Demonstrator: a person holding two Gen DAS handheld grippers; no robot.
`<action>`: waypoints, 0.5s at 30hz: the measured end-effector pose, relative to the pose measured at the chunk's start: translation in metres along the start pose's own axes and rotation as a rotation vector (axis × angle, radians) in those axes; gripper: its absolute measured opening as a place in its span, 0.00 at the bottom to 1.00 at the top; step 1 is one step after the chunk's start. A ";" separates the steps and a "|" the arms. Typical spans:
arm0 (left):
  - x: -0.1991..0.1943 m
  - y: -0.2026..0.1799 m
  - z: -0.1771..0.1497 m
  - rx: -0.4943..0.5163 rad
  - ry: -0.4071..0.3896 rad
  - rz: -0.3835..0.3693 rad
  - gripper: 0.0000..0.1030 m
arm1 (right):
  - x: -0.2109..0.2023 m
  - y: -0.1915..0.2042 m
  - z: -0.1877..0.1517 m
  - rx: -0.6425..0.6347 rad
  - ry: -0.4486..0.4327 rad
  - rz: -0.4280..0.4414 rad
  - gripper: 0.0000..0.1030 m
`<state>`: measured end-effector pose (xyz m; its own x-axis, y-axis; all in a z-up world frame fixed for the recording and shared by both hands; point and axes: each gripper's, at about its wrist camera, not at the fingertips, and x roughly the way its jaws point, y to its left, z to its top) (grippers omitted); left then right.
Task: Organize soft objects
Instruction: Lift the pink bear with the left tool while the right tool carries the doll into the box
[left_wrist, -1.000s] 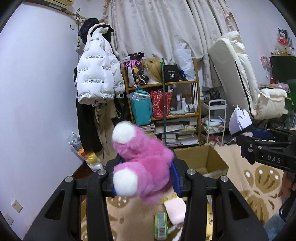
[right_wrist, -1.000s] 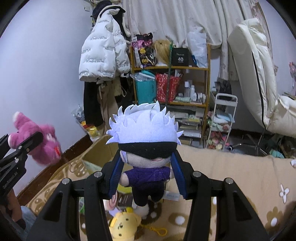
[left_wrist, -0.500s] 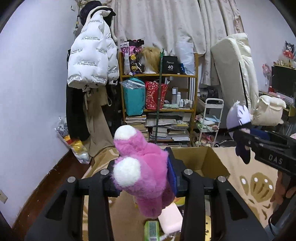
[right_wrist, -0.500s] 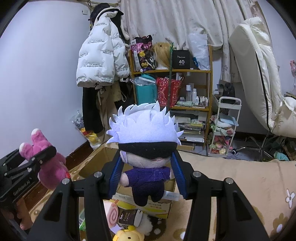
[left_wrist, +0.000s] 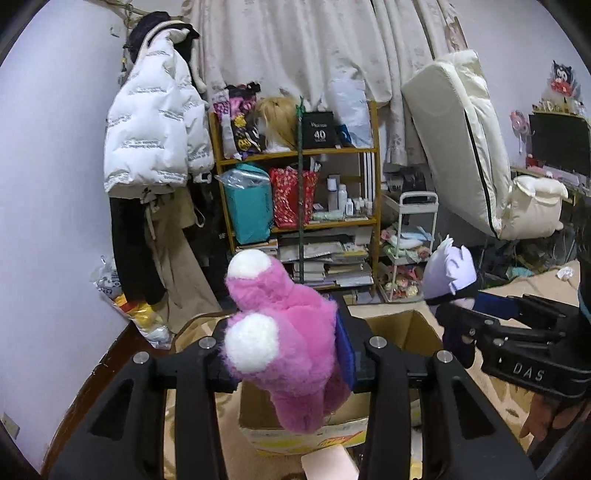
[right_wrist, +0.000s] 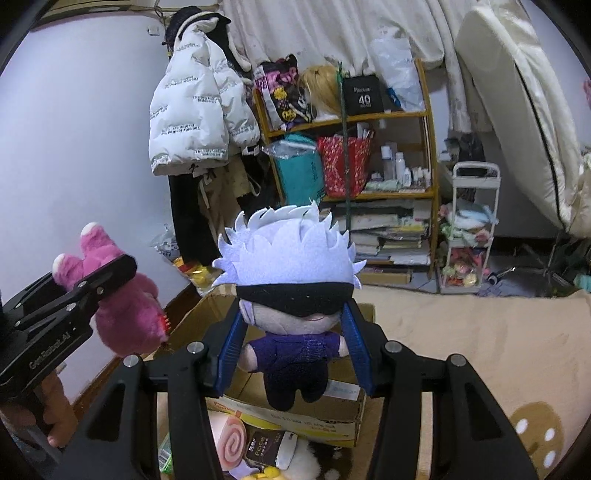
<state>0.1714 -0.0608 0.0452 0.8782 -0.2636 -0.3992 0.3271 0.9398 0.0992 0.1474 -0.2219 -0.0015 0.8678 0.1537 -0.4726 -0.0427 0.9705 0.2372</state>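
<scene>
1. Your left gripper (left_wrist: 291, 354) is closed on the pink plush toy (left_wrist: 284, 343). Its jaws are narrow and press the toy from both sides. The left pad is fully hidden behind the fur; only the blue right pad (left_wrist: 345, 350) shows.
2. The toy's white-tipped parts rise above the fingers and its lower end hangs below them, in front of the cardboard box (left_wrist: 413, 328).
3. Your right gripper (right_wrist: 295, 343) is closed on the white-haired doll (right_wrist: 291, 280). The blue pads (right_wrist: 229, 347) hold its purple body, with the head above the fingertips and the dark legs below them.
4. Beyond these fingers the same box (right_wrist: 354, 417) stands open, but the doll covers most of its inside, so I cannot tell what lies in it.
5. Below the fingers, a pink swirl cushion (right_wrist: 231, 441) and a yellow plush (right_wrist: 269, 472) are cut off by the frame edge.
6. Your hand (right_wrist: 55, 413) under the left gripper is only partly visible.
</scene>
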 end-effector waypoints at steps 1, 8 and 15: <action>0.005 -0.002 -0.001 0.005 0.014 -0.004 0.38 | 0.005 -0.003 -0.002 0.005 0.011 0.004 0.53; 0.035 -0.006 -0.025 -0.025 0.109 0.005 0.54 | 0.026 -0.010 -0.013 0.021 0.065 0.021 0.54; 0.040 -0.004 -0.034 -0.048 0.123 0.033 0.70 | 0.038 -0.012 -0.019 0.020 0.108 0.030 0.56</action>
<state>0.1937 -0.0678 -0.0025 0.8377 -0.2061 -0.5058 0.2787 0.9577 0.0713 0.1711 -0.2243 -0.0385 0.8081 0.2025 -0.5532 -0.0571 0.9616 0.2685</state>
